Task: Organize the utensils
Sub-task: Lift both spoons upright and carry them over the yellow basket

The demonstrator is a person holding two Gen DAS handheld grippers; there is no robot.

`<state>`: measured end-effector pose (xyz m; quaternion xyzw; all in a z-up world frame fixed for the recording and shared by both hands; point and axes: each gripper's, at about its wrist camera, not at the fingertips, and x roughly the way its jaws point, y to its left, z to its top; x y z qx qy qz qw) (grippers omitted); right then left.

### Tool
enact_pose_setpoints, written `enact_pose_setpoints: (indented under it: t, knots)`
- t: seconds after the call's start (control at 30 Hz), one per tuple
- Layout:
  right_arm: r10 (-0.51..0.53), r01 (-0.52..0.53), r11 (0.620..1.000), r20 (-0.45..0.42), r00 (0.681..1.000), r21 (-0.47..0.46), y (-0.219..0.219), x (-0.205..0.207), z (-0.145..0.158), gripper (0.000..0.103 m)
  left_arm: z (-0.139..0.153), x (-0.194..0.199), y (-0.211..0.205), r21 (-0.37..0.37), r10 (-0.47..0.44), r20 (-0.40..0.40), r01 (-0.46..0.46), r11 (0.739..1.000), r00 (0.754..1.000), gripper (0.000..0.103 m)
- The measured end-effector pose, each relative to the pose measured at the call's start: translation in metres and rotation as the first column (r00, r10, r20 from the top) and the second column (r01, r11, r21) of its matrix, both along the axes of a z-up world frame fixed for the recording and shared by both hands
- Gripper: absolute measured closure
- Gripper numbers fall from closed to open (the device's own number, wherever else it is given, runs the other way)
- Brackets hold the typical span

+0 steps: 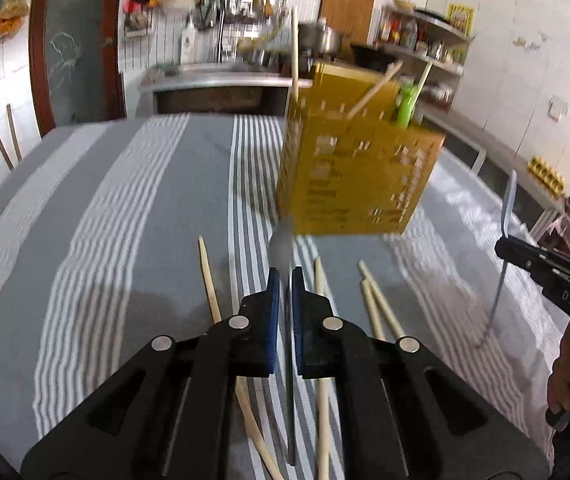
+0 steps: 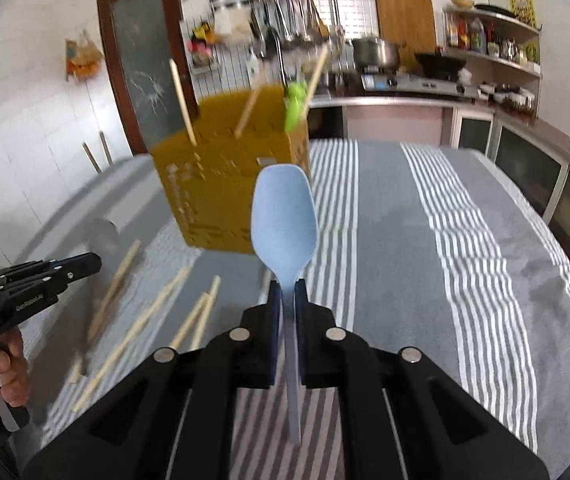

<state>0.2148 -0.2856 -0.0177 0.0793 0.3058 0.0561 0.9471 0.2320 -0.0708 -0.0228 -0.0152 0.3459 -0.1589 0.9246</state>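
A: Progress? 
B: Partly done. Yellow holder (image 2: 229,184), mid-cloth toward far edge, has some chopsticks + green utensil (image 2: 295,106).
A: Grippers? 
B: Right gripper (image 2: 287,292) clamps blue spoon (image 2: 284,220); left gripper (image 1: 285,280) pinches metal utensil (image 1: 281,246), type unclear. Loose chopsticks (image 1: 379,306) left near cloth's near edge.

On my counter (image 2: 425,216), a perforated yellow plastic utensil holder (image 2: 221,184) stands ahead, between my two tools, with wooden chopsticks (image 2: 183,100) and a green-handled utensil (image 2: 293,106) standing in it. Loose wooden chopsticks (image 1: 377,304) lie before it. My left tool (image 1: 285,276) is left of my right tool (image 2: 288,290).
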Motion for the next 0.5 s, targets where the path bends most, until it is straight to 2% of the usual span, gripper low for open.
enact_pose_setpoints:
  t: [0.1,0.27,0.3,0.33,0.43,0.5]
  knots:
    - [0.003,-0.003,1.0,0.032,0.999,-0.003,0.002,-0.01,0.01,0.095,0.013,-0.01,0.0,0.002,0.005,0.043,-0.005,1.0,0.999,0.099]
    - [-0.003,0.003,1.0,0.028,1.0,-0.012,0.001,-0.011,0.011,0.095,-0.012,0.006,-0.007,0.067,-0.003,-0.094,0.009,0.998,0.996,0.099]
    - [-0.003,0.003,1.0,0.029,1.0,-0.014,0.0,-0.011,0.011,0.096,-0.015,0.005,-0.007,0.074,-0.002,-0.099,0.01,0.997,0.995,0.099]
    - [-0.001,0.002,1.0,0.028,1.0,-0.015,0.001,-0.011,0.01,0.096,-0.021,0.006,-0.01,0.103,-0.004,-0.107,0.015,0.995,0.994,0.097]
    - [0.004,-0.004,1.0,0.026,1.0,-0.015,-0.001,-0.011,0.009,0.095,-0.039,0.017,-0.017,0.15,-0.003,-0.166,0.028,0.988,0.986,0.077]
    - [0.004,-0.003,1.0,0.026,1.0,-0.01,-0.004,-0.011,0.009,0.096,-0.054,0.025,-0.022,0.196,0.014,-0.204,0.027,0.98,0.979,0.072]
